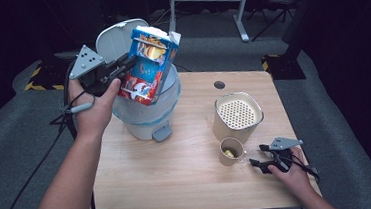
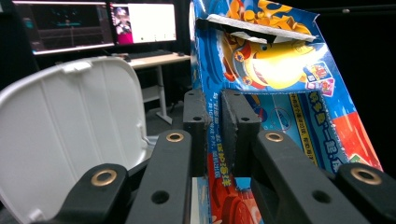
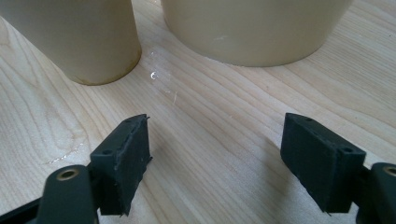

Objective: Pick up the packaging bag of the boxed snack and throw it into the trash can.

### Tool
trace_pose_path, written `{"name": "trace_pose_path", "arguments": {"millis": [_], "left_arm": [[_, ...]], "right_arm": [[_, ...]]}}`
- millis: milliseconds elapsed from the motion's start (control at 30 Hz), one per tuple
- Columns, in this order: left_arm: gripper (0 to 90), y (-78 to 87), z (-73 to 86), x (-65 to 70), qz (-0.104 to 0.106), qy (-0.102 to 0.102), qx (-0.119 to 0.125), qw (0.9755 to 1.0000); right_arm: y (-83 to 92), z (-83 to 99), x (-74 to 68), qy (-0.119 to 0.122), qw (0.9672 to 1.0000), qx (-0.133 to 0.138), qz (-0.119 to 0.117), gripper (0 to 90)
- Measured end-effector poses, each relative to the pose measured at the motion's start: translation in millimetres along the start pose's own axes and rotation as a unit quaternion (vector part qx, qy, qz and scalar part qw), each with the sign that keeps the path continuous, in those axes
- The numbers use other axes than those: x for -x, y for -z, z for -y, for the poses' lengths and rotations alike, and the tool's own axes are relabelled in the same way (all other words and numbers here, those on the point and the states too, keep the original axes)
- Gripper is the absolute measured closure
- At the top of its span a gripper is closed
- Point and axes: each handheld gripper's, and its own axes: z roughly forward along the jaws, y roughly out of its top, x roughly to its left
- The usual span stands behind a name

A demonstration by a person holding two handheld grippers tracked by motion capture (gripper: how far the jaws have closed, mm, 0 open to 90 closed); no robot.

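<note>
Box held over the open bin, gripped by one thin wall.

The left gripper [image 1: 123, 67] pinched the box [image 1: 149, 64] by a side panel, tilted above the bin [image 1: 149, 118] with its lid [image 1: 113, 40] up. The card could have buckled or slipped, dropping the box outside. The right gripper [image 1: 260, 156] rested open on the table [image 1: 178, 170] near the cup [image 1: 231, 151].

Showing blue, red and yellow cartoon print on the cardboard snack box [image 1: 149, 67]; matte black on the left gripper [image 1: 120, 69]; pale grey on the plastic pedal bin [image 1: 147, 118].
</note>
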Motion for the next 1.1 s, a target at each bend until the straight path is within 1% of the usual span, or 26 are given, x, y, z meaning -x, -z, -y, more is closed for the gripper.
{"name": "trace_pose_path", "arguments": {"millis": [233,333,500,667,833,867,967,1033,1067,1100], "left_arm": [[81.0,-6.1,-10.2,-12.1,-0.017,0.005,0.015,0.9997],[80.9,-10.0,-13.7,-16.8,-0.026,0.006,0.018,0.9995],[80.8,-17.7,-17.0,-22.9,-0.042,0.001,0.018,0.9990],[80.5,-27.4,-16.6,-28.8,-0.061,-0.002,0.021,0.9979],[80.5,-36.0,-14.6,-35.7,-0.073,0.009,0.020,0.9971],[80.5,-38.4,-13.8,-37.8,-0.077,0.008,0.019,0.9968],[80.3,-42.4,-12.4,-40.2,-0.081,0.010,0.022,0.9964],[80.7,-45.0,-11.1,-41.4,-0.076,0.013,0.023,0.9968],[81.1,-46.5,-10.1,-41.8,-0.078,0.011,0.023,0.9966],[81.3,-47.6,-9.1,-42.7,-0.082,0.005,0.020,0.9964]], "right_arm": [[0.0,0.0,0.0,0.000,1.0000,0.000,0.000,23.9],[0.0,0.0,0.0,0.000,1.0000,0.000,0.000,23.9],[0.0,0.0,0.0,0.000,1.0000,0.000,0.000,23.9],[0.0,0.0,0.0,0.000,1.0000,0.000,0.000,23.9],[0.0,0.0,0.0,0.000,1.0000,0.000,0.000,23.9],[0.0,0.0,0.0,0.000,1.0000,0.000,0.000,23.9],[0.0,0.0,0.0,0.000,1.0000,0.000,0.000,23.9],[0.0,0.0,0.0,0.000,1.0000,0.000,0.000,23.9],[0.0,0.0,0.0,0.000,1.0000,0.000,0.000,23.9],[0.0,0.0,0.0,0.000,1.0000,0.000,0.000,23.9]]}}
